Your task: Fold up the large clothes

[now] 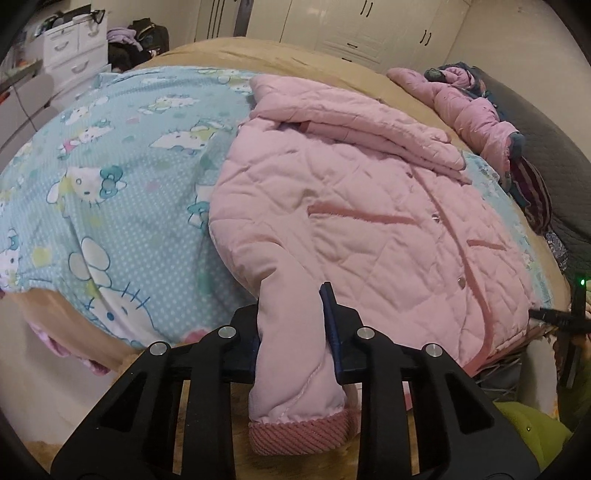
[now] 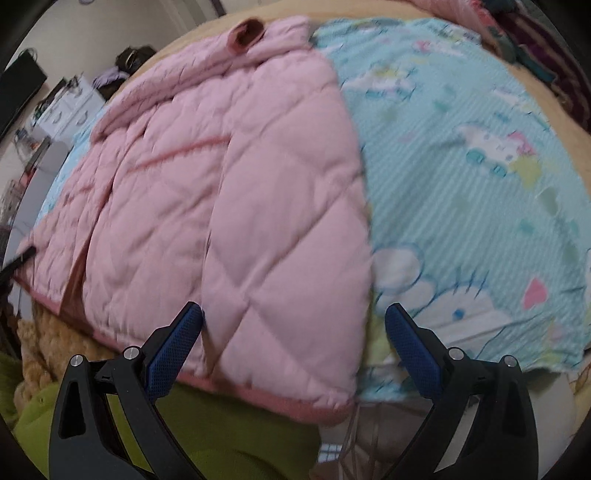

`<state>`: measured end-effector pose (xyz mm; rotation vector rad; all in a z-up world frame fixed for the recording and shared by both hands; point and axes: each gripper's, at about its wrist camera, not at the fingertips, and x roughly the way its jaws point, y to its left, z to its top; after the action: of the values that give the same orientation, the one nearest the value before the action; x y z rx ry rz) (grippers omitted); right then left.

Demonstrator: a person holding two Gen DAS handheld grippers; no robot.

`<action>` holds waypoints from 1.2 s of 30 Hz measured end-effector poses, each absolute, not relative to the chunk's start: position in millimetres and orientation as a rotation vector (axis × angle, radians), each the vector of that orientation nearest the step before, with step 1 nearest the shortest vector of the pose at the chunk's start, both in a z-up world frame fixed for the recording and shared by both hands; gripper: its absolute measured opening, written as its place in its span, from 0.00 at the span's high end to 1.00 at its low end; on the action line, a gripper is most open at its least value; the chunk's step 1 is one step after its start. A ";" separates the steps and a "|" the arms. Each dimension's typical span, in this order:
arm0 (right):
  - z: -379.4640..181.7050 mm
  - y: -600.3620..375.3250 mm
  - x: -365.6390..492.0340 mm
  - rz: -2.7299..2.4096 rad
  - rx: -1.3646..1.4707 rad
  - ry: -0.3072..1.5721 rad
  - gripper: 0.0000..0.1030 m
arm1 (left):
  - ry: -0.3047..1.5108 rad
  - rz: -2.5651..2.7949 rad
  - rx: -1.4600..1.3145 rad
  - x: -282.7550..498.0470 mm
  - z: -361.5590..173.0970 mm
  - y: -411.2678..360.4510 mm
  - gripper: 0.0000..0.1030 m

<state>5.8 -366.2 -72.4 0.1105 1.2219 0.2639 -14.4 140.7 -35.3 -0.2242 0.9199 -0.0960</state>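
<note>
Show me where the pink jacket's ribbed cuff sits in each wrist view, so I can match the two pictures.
Left wrist view: the ribbed cuff hangs at bottom centre, on the sleeve clamped in the left gripper.
Right wrist view: that cuff is not in it; the other sleeve's cuff shows at the top.
Shared landmark: the pink quilted jacket lying on the blue cartoon sheet.

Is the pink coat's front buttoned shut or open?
Shut, it seems: the pink coat lies flat with its snaps along a closed front edge, one sleeve hanging off the bed.
</note>
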 end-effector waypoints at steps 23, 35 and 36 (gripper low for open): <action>24.7 -372.6 1.4 0.532 0.235 0.889 0.85 | 0.809 -0.073 -0.188 -6.0 7.0 124.8 0.83; 64.8 -371.4 37.4 0.502 0.309 0.693 0.86 | 0.715 -0.055 -0.107 11.9 49.4 108.0 0.83; 65.8 -372.4 40.0 0.499 0.315 0.683 0.86 | 0.710 -0.054 -0.104 12.4 50.7 107.9 0.83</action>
<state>40.0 -372.4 65.8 0.3147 0.6835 0.4994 12.4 107.9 50.7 -0.1040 0.7104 -0.0543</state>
